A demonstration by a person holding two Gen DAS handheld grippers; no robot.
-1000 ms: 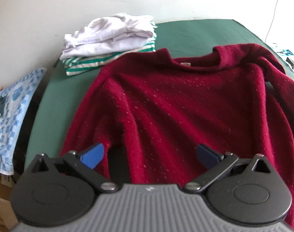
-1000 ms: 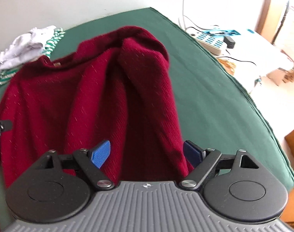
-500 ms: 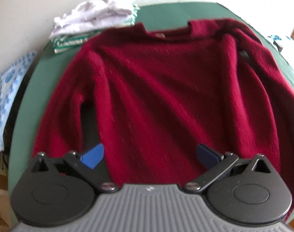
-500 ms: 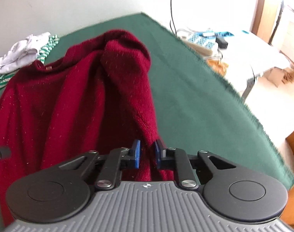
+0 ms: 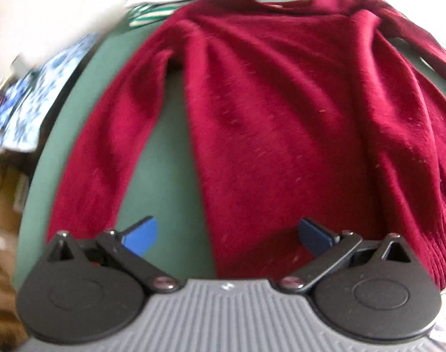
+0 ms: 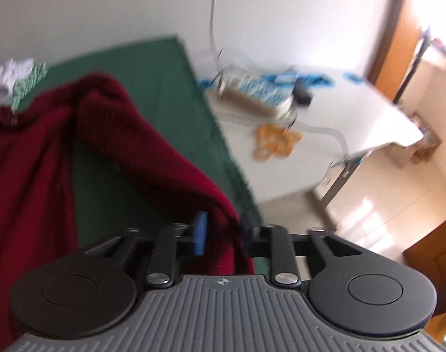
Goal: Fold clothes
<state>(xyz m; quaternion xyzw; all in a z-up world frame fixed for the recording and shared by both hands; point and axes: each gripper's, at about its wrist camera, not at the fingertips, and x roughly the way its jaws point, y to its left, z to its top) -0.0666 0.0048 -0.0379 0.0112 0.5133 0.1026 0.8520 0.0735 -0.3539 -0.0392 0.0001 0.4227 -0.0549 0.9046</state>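
A dark red knitted sweater [image 5: 281, 117] lies spread on the green table cover [image 5: 161, 158], collar at the far side, its left sleeve [image 5: 105, 146] stretched down toward me. My left gripper [image 5: 227, 233] hovers open over the sweater's lower left hem, with nothing between its blue pads. In the right wrist view the sweater's right sleeve [image 6: 152, 146] is lifted off the cover [image 6: 152, 67] and drawn out to the right. My right gripper [image 6: 223, 230] is shut on the end of that sleeve.
A stack of folded white and green-striped clothes [image 5: 170, 3] sits at the far left corner. A blue-patterned cloth [image 5: 32, 99] hangs left of the table. To the right stands a white table [image 6: 354, 117] with a power strip [image 6: 255, 94], cables and an orange object [image 6: 275, 143].
The right gripper closed on the sleeve end and pulled it up and out to the right. The left gripper drew back toward the hem, staying open.
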